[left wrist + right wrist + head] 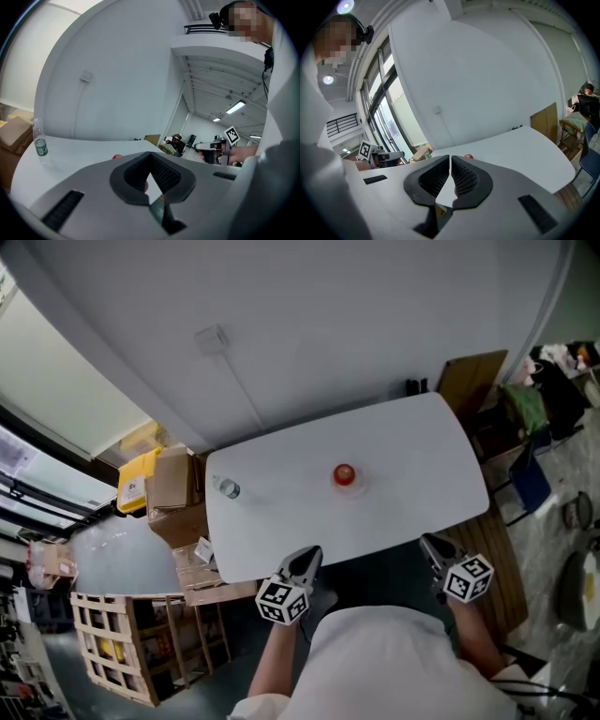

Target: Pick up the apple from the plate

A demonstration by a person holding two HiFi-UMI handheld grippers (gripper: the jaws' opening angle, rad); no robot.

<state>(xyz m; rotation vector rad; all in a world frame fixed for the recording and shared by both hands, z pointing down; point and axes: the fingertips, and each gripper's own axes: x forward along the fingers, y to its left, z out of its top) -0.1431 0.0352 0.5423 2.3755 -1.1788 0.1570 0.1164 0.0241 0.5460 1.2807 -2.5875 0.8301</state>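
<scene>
The apple [344,473] is red and sits on a pale plate [357,490] near the middle of the white table [412,442]. It is well apart from both of my grippers.

On the floor off the table's left end, my head view shows a slatted wooden crate [111,641] with something yellow showing between the slats. I cannot tell what it is. Beside the table's left edge are stacked cardboard boxes [170,478], and I cannot see what they hold.

My left gripper [307,559] hangs at the table's near edge, to the left of the apple. Its own view shows the dark ribbed pads pressed together with nothing between them. My right gripper [430,544] hangs just off the near edge, towards the table's right end. Its jaws are also together and empty, with only a hairline seam between the pads.

The plate holds the apple and nothing else that I can see.

A clear plastic bottle [226,487] with a green label stands upright near the table's left end, well apart from the plate. I cannot tell whether it holds any liquid.
</scene>
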